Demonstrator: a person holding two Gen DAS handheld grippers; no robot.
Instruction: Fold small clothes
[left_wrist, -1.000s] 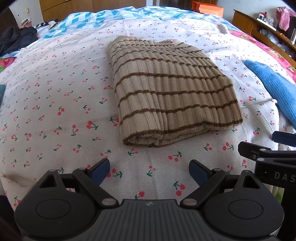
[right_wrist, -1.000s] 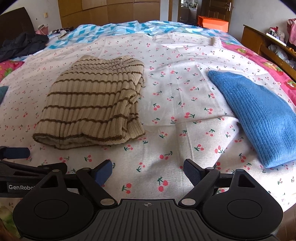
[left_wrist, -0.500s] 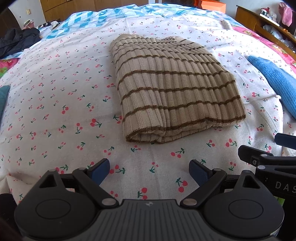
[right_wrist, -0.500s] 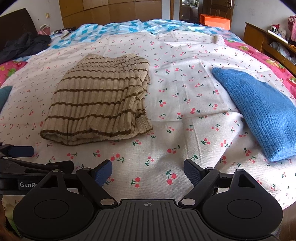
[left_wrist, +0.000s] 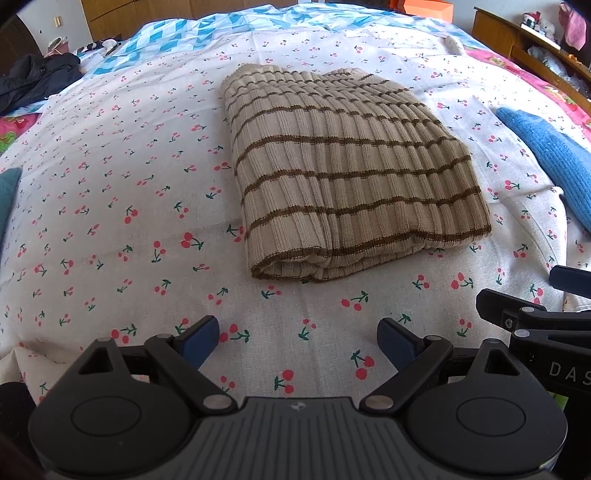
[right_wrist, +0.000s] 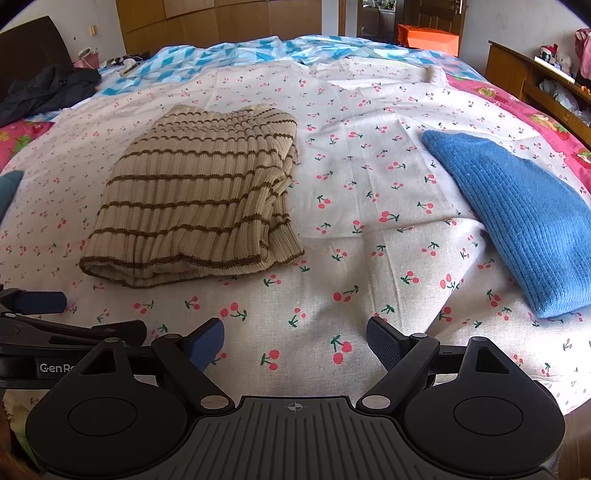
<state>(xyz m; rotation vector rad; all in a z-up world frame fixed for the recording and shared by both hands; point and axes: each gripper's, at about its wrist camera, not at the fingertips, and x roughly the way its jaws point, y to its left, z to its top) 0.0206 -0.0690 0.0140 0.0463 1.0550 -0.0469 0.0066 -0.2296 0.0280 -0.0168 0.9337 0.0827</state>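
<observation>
A beige knit garment with brown stripes (left_wrist: 343, 173) lies folded on the cherry-print bedsheet (left_wrist: 110, 184); it also shows in the right wrist view (right_wrist: 199, 199). My left gripper (left_wrist: 299, 341) is open and empty, above the sheet just in front of the garment's near edge. My right gripper (right_wrist: 295, 341) is open and empty, to the right of the left one, over bare sheet. A folded blue knit garment (right_wrist: 517, 218) lies to the right; its edge shows in the left wrist view (left_wrist: 550, 155).
A dark garment (right_wrist: 48, 92) lies at the far left of the bed. A blue-and-white patterned cover (right_wrist: 240, 55) is at the far end. A wooden shelf (right_wrist: 535, 85) stands on the right. A teal item (left_wrist: 7, 192) lies at the left edge.
Both grippers have pulled back and risen slightly from the folded striped garment, which now sits a little farther from the fingers. Both stay open.
</observation>
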